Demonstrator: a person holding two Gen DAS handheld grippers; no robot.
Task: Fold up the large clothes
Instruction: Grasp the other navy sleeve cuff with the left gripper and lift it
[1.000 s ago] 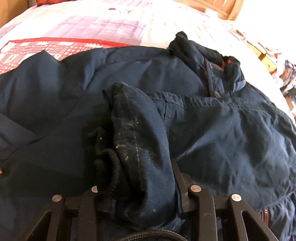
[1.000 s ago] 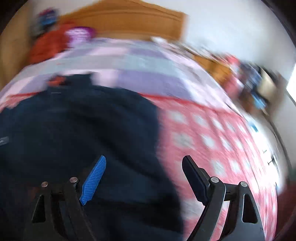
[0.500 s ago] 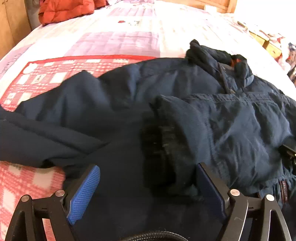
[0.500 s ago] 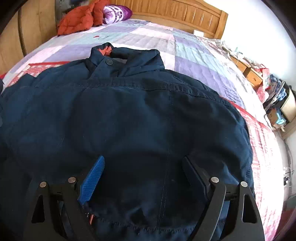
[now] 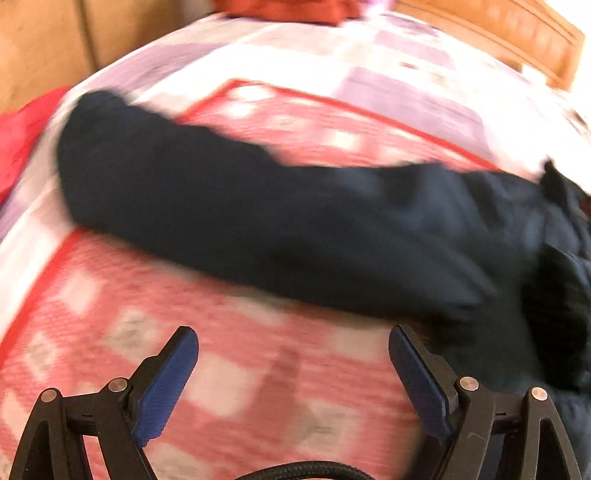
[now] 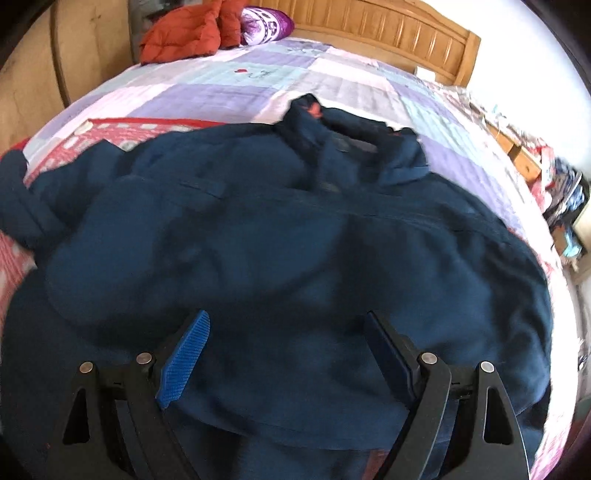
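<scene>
A large dark navy jacket point(image 6: 295, 251) lies spread on the bed, collar point(image 6: 332, 140) towards the headboard. One sleeve point(image 5: 240, 206) stretches out to the left over the red checked blanket point(image 5: 229, 369). My left gripper point(image 5: 293, 373) is open over the bare blanket, just in front of that sleeve, nothing between its blue pads. My right gripper point(image 6: 286, 354) is open above the jacket's lower body, with cloth below it but not pinched. The left wrist view is motion-blurred.
A patchwork quilt point(image 6: 229, 88) covers the bed. An orange padded garment point(image 6: 184, 33) and a purple pillow point(image 6: 266, 22) lie by the wooden headboard point(image 6: 388, 33). A wooden wardrobe point(image 6: 55, 74) stands on the left; cluttered furniture point(image 6: 554, 177) lines the right side.
My left gripper let go of the folded sleeve cuff, opened and swung left to over the blanket by the other sleeve. My right gripper moved left across the jacket, staying open.
</scene>
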